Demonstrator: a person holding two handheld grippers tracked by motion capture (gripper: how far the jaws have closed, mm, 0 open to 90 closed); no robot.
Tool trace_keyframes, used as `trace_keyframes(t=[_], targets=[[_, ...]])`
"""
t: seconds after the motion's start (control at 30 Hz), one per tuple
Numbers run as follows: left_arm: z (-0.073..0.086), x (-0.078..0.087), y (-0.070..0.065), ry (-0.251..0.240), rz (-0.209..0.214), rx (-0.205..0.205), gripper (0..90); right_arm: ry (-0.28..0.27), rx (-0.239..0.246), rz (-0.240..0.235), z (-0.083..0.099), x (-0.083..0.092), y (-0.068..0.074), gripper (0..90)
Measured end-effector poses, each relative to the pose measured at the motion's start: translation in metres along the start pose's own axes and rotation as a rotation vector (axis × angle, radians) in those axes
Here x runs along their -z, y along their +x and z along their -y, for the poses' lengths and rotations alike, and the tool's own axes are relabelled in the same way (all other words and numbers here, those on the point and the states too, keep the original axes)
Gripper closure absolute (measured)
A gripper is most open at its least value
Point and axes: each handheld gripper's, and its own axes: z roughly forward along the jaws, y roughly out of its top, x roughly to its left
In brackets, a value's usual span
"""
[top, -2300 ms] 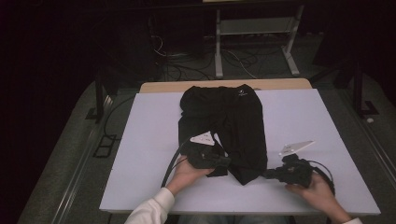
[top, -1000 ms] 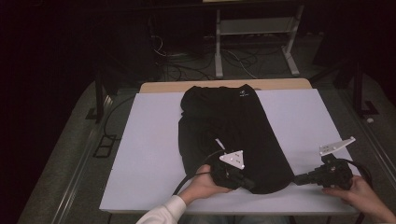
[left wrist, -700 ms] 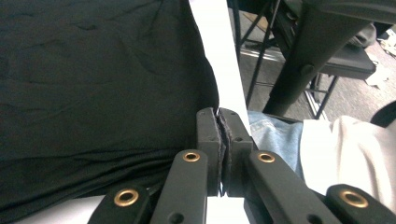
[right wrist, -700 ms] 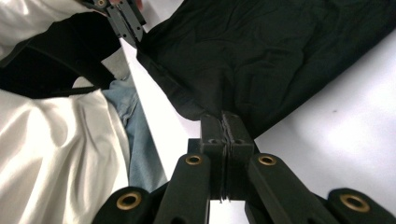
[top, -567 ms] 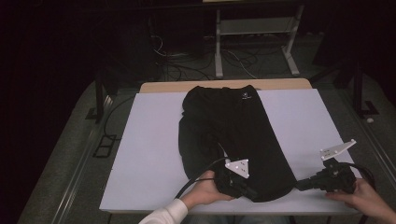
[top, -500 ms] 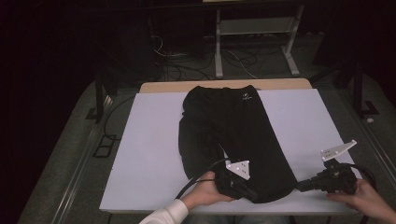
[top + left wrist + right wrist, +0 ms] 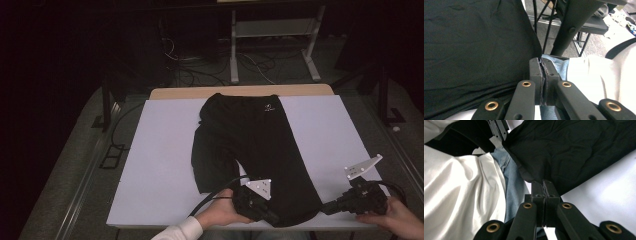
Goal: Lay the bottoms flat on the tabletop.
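A black garment (image 7: 250, 145) lies lengthwise on the white table (image 7: 160, 150), with a small white logo near its far end. Its near hem reaches the table's front edge. My left gripper (image 7: 272, 219) is at the hem's left part and shut on the cloth. In the left gripper view the jaws (image 7: 541, 61) pinch a corner of the black garment (image 7: 474, 37). My right gripper (image 7: 325, 209) holds the hem's right corner from the right. The right gripper view shows the jaws (image 7: 544, 182) shut on the garment's (image 7: 574, 145) edge.
A wooden strip (image 7: 240, 92) borders the table's far side, with a metal stand (image 7: 270, 45) and floor cables beyond. Bare white table lies left and right of the garment. The person's white shirt (image 7: 456, 190) and jeans (image 7: 511, 182) are close behind the front edge.
The garment's near end has been drawn out flat toward the front edge. The right gripper went right with its corner; the left gripper slid slightly nearer and right. Both stayed shut.
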Motion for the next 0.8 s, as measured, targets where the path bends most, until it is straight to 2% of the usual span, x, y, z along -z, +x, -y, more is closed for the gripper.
trace_keyframes(t=[0.17, 0.23, 0.33, 0.5, 0.67, 0.8], targets=[[0.000, -0.004, 0.000, 0.004, 0.002, 0.008, 86.6, 0.009, -0.011, 0.003, 0.003, 0.001, -0.001, 85.6], [0.001, -0.004, 0.001, 0.004, 0.001, 0.014, 82.9, -0.005, -0.004, 0.021, 0.003, 0.002, 0.001, 74.4], [0.001, -0.002, 0.001, -0.015, -0.012, 0.019, 71.5, -0.046, 0.031, 0.050, 0.002, 0.004, 0.006, 64.0], [0.001, 0.006, 0.000, -0.050, -0.061, 0.027, 50.3, -0.083, 0.043, 0.084, -0.003, 0.004, 0.009, 50.0], [-0.002, 0.023, 0.001, -0.100, -0.113, 0.048, 31.1, -0.106, 0.037, 0.117, -0.013, 0.002, 0.012, 27.9], [-0.003, 0.041, 0.005, -0.167, -0.155, 0.096, 15.5, -0.123, 0.039, 0.135, -0.023, 0.001, 0.014, 7.7]])
